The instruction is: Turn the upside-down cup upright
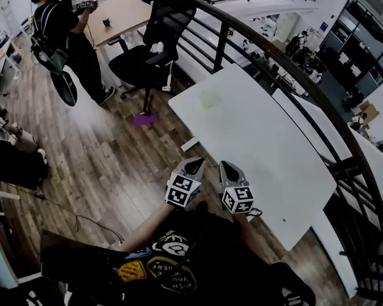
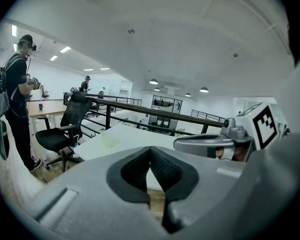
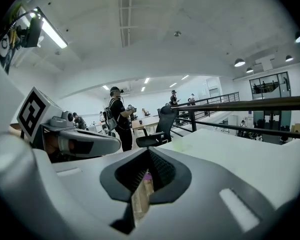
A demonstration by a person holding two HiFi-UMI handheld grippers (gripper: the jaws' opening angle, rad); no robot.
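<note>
- Left hand-held gripper (image 1: 194,164) and right hand-held gripper (image 1: 228,168): both clenched, nothing between the jaws, side by side at the table's (image 1: 268,145) near edge.
- Cup (image 1: 209,101) stands well ahead of both, near the far end, axis vertical; we judge neither nearer.

The white table (image 1: 268,152) in front of the fingers (image 1: 190,168) gives wide room to pass. Far ahead stands a pale cup (image 1: 209,101). A black rail (image 1: 287,69) blocks the far side, and a chair (image 1: 154,43) stands ahead on the left.
</note>
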